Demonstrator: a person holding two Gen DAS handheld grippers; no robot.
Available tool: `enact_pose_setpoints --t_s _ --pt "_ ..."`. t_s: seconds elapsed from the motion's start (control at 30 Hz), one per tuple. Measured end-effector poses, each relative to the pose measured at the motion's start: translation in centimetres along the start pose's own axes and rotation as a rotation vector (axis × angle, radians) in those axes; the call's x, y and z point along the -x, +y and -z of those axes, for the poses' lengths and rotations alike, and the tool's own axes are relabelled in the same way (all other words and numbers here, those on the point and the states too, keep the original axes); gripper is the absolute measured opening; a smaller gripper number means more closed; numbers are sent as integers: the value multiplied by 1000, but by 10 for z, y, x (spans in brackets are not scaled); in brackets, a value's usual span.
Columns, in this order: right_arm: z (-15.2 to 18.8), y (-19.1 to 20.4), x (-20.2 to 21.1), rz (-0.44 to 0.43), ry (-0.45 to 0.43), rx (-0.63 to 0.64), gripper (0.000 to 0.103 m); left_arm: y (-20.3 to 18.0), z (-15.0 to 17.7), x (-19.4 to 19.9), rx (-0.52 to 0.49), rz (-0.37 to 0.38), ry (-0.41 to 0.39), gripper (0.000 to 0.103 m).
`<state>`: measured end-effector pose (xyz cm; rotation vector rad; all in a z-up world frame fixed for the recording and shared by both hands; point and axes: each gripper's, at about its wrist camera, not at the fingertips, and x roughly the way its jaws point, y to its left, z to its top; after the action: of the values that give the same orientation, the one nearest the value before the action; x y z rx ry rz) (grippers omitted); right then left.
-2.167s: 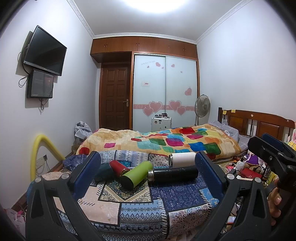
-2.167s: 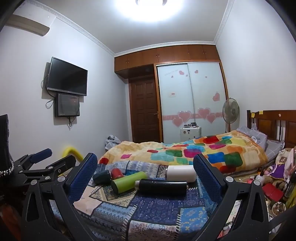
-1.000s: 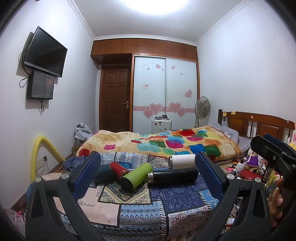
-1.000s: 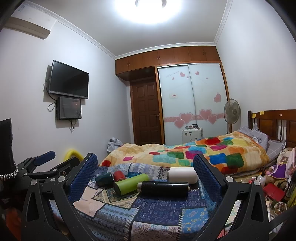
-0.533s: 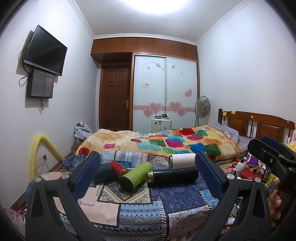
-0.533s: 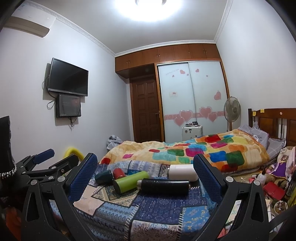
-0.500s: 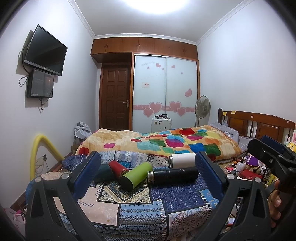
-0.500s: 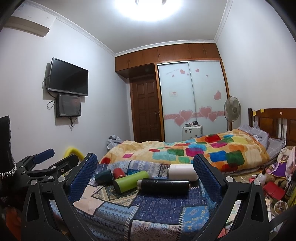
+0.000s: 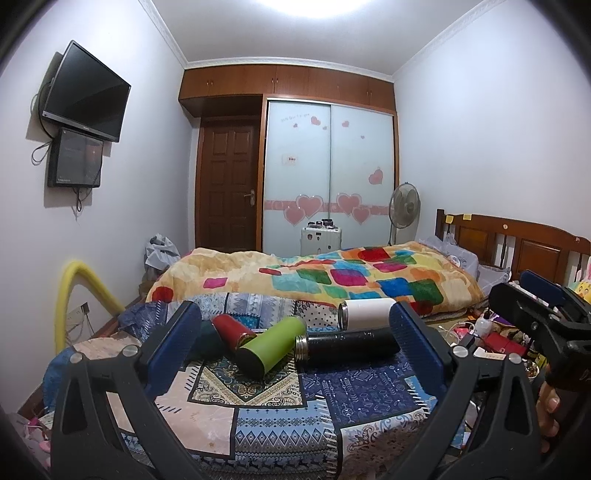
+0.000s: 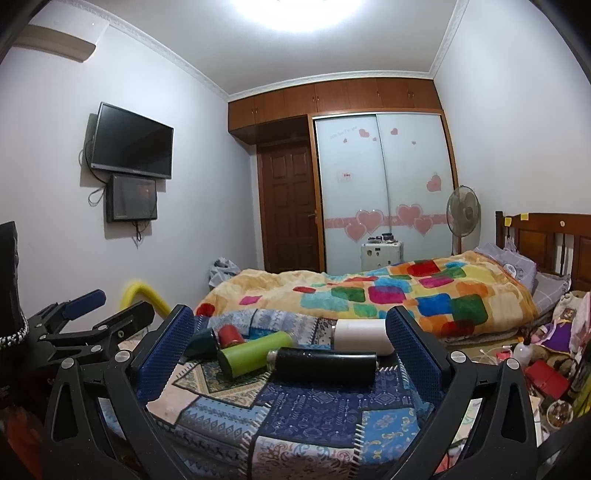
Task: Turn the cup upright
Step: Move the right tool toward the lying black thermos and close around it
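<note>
Patchwork cloth [image 9: 280,413], green cup [image 9: 271,345] sideways

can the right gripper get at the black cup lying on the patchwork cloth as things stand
Probably yes. The right gripper is open, and the black cup lies on its side straight ahead with its near side unblocked. The green cup sits close at its left end.

light: bright ceiling lamp [image 10: 295,11], blown-out glare | focus: sharp | edges: fisheye-bent, dark corners

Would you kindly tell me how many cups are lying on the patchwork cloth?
5: dark green cup leftmost, red cup beside it, green cup centre, black cup in front, white cup behind. More may be hidden.
</note>
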<state>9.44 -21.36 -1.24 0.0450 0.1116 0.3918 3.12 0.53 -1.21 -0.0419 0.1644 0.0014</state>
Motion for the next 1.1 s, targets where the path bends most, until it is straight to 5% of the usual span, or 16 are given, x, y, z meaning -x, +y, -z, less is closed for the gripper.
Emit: enact_pose_setpoints --t_s 0.63,1.1 --pt "22 -55 -132 -66 265 245 103 7 35 -130 -4 54 172 103" --pt "65 -78 -249 -227 693 388 101 7 65 -179 -29 61 261 103"
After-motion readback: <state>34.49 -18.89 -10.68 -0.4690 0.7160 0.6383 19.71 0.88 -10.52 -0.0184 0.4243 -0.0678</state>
